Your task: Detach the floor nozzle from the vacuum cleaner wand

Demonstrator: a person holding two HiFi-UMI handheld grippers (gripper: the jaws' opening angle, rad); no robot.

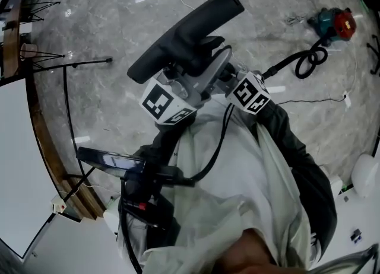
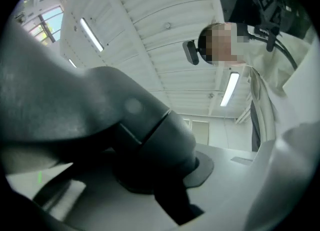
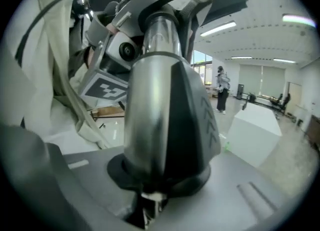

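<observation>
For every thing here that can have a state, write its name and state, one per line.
floor nozzle: lifted off the floor
wand: looks joined to floor nozzle
left gripper: shut on floor nozzle
right gripper: shut on wand
vacuum cleaner: on floor, hose looped

— How many grippers?
— Two: the left gripper (image 1: 187, 77) and the right gripper (image 1: 221, 78). Each carries one marker cube, so two cubes (image 1: 166, 102) in all.
— And between the fingers?
— One nozzle (image 1: 184, 32), its dark neck between the left fingers. One silver tube (image 3: 150, 75) between the right fingers.
— Beyond the fingertips?
— One vacuum cleaner (image 1: 333, 22) on the floor, with one black hose (image 1: 309, 59), both well past the right fingertips.
— People?
— Two: the holder (image 1: 237, 196) behind the fingers, and one bystander (image 3: 221, 90) far beyond the right fingertips.
— Lights?
— Two long light strips (image 2: 90, 34) show clearly above the left fingers.
</observation>
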